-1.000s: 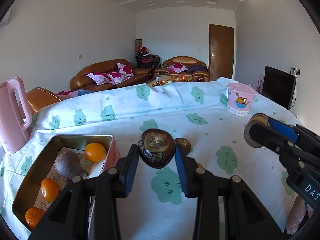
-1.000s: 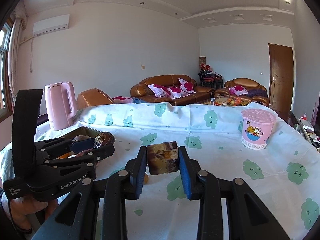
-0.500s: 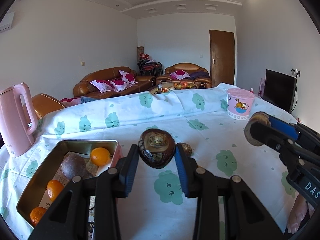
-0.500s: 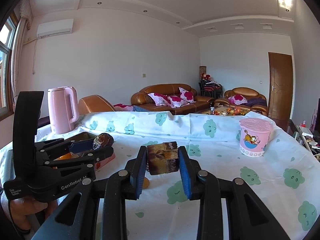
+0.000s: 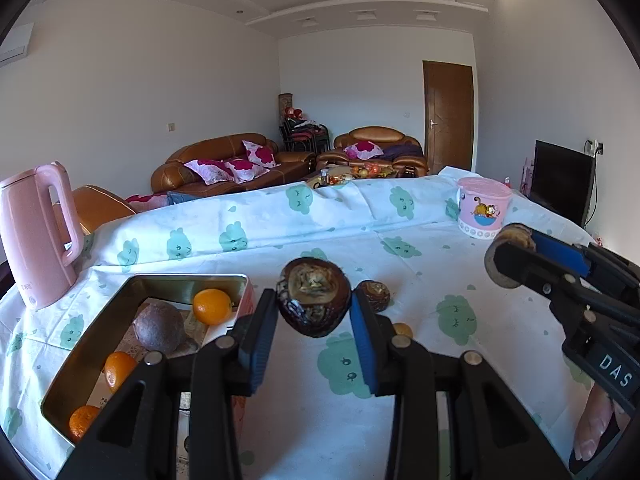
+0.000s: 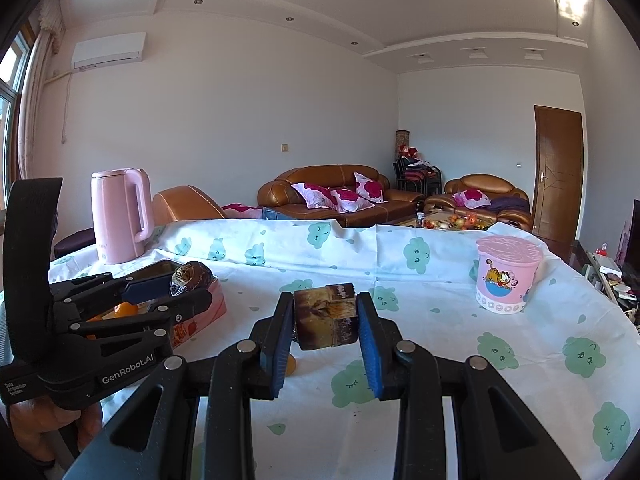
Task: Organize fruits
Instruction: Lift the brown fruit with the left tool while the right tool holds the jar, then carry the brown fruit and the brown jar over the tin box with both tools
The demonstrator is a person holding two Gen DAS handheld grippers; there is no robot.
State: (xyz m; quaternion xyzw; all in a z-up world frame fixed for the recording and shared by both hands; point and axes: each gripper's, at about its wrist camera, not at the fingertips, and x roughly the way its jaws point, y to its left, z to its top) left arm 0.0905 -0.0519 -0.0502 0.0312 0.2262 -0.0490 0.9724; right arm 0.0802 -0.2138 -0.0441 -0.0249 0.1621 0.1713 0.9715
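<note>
My left gripper (image 5: 313, 308) is shut on a dark brown round fruit (image 5: 314, 288), held above the tablecloth just right of an open metal tin (image 5: 100, 332). The tin holds three oranges (image 5: 212, 306) and a brown fruit (image 5: 159, 327). Behind the gripper, a second dark fruit (image 5: 374, 296) and a small orange (image 5: 402, 330) lie on the cloth. My right gripper (image 6: 325, 304) is shut on a brown fruit (image 6: 326, 328), seen edge-on above the table. The left gripper (image 6: 188, 280) shows at the left of the right wrist view, and the right gripper (image 5: 510, 256) at the right of the left wrist view.
A pink kettle (image 5: 38, 232) stands at the table's far left, beyond the tin. A pink cartoon cup (image 6: 506, 280) stands at the far right. The table carries a white cloth with green clouds (image 6: 440, 360). A hand (image 6: 44, 420) holds the left gripper. Sofas stand beyond the table.
The left wrist view has drifted a little, so the tin and kettle sit slightly further right in it. Both grippers keep their fruits, and the right one has not moved.
</note>
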